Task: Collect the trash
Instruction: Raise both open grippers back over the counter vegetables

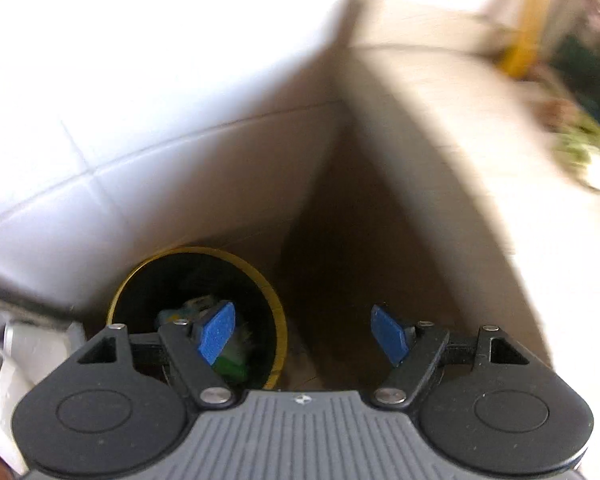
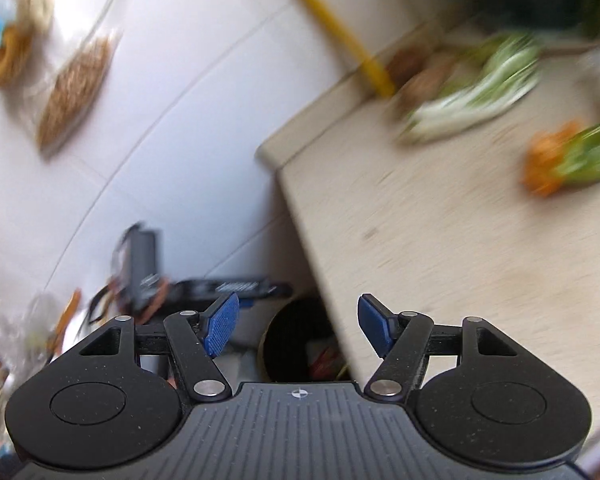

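Both grippers — left gripper (image 1: 303,334) and right gripper (image 2: 298,326) — hang with jaws wide and empty above the bin (image 1: 278,312); next, probably reach for scraps (blurred) on the table (image 2: 440,240).

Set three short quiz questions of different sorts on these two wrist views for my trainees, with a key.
1. True or false: the left gripper holds a piece of trash.
2. Multiple choice: the round bin stands A) on the counter, B) on the floor beside the counter, C) inside a sink.
3. Fill in: both grippers' pads are coloured ____.

Key: 1 false, its jaws are open and empty; 2 B; 3 blue, as on the right gripper.
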Demonstrator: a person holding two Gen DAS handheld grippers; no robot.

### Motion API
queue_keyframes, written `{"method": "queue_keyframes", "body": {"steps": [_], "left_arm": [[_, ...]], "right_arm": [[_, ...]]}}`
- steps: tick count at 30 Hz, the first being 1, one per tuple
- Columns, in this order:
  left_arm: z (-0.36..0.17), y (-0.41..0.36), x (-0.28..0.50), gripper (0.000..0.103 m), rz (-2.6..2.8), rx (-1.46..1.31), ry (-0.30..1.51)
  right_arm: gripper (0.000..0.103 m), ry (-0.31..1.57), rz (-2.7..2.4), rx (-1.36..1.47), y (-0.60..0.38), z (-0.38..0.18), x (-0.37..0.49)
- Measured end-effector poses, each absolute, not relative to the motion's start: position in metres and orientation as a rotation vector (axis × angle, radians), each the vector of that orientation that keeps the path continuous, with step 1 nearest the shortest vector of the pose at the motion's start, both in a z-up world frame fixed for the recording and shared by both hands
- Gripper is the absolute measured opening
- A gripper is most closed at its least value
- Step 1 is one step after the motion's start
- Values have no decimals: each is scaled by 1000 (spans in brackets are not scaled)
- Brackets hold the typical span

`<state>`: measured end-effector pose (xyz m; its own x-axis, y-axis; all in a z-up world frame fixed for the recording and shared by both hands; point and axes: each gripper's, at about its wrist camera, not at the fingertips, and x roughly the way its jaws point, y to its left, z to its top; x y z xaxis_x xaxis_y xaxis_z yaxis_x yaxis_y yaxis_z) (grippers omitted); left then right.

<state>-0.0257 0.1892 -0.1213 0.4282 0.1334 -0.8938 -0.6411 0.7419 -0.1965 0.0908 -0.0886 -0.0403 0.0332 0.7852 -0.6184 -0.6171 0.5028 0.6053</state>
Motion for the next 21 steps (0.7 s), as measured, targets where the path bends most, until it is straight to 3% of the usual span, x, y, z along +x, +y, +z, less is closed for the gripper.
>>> {"method": "queue_keyframes", "body": {"steps": [10,21], "left_arm": [[-42,97,31,75,297,-397,905],[-19,37,94,76,92,-217,892]], "right_arm": [[75,998,880,255,-161,-32,128],[75,956,642,293,-186,-35,161]]}}
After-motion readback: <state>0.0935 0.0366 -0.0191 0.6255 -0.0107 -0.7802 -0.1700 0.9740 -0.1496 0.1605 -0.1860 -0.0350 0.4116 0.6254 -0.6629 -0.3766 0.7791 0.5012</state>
